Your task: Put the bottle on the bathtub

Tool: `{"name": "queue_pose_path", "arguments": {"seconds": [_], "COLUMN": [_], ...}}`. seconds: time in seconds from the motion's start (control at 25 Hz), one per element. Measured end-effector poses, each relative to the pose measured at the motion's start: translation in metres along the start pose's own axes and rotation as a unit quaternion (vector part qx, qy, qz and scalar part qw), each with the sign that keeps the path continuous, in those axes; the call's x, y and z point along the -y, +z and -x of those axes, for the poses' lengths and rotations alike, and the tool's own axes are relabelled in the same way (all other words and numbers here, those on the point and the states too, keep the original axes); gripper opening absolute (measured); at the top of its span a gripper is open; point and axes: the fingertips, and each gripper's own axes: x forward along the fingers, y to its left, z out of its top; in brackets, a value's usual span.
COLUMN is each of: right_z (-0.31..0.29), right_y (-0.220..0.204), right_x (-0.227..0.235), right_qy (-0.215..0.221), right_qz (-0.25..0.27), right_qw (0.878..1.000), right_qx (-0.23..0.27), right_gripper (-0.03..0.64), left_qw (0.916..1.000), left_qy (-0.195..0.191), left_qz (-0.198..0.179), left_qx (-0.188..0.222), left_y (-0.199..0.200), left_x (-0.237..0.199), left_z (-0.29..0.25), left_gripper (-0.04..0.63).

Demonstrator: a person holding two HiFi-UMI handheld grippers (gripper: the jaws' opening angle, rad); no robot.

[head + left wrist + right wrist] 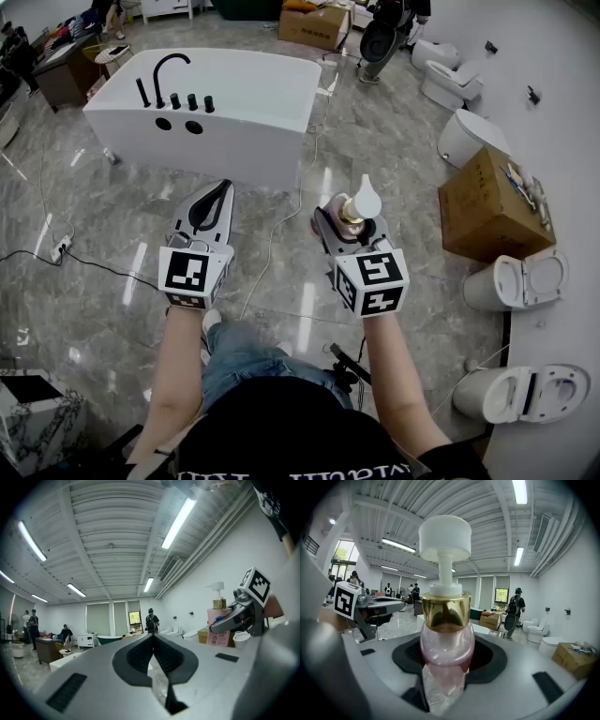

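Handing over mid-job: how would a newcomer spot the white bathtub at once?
Across the grey marble floor, straight ahead, stands a white rectangular bathtub. Unlike the white toilets at the right, its rim carries a black arched faucet and black knobs.

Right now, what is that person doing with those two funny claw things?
A person holds a gripper in each hand. The right gripper is shut on a pink plastic pump bottle with a gold collar and white top, held upright. The left gripper is shut and empty. The white bathtub with black taps stands ahead across the floor, so the bottle is not on it yet.
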Motion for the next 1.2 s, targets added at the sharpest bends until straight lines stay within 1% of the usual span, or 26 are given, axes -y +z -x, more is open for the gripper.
{"name": "queue_pose_path", "arguments": {"seconds": [0.16,0.28,0.56,0.76,0.88,1.0,1.2], "right_z": [0.004,-0.002,-0.046,-0.106,-0.148,-0.198,-0.286], "right_y": [-0.005,-0.005,-0.001,0.006,0.013,0.018,0.031], "right_x": [0.009,0.018,0.05,0.07,0.084,0.096,0.112], "right_qy": [0.016,0.022,0.018,0.004,-0.002,-0.007,-0.011], "right_qz": [0.005,-0.006,-0.017,-0.019,-0.028,-0.039,-0.04], "right_qw": [1.0,1.0,1.0,1.0,1.0,0.999,0.998], "right_qx": [0.01,0.015,0.017,0.003,-0.001,-0.015,-0.038], "right_gripper": [0.222,0.222,0.222,0.222,0.222,0.222,0.222], "left_qw": [0.9999,0.9999,0.9999,0.9996,0.9992,0.9985,0.9976], "left_qy": [0.004,0.001,-0.002,-0.014,-0.029,-0.039,-0.043], "left_qz": [0.007,0.005,0.01,0.024,0.028,0.037,0.055], "left_qx": [-0.011,-0.009,0.002,0.005,0.008,0.005,-0.002], "left_y": [-0.008,-0.005,-0.008,-0.023,-0.032,-0.047,-0.074], "left_x": [0.009,0.013,-0.005,-0.044,-0.074,-0.11,-0.173], "left_z": [-0.011,-0.026,-0.081,-0.136,-0.173,-0.212,-0.277], "left_gripper": [0.008,0.008,0.008,0.008,0.008,0.008,0.008]}}
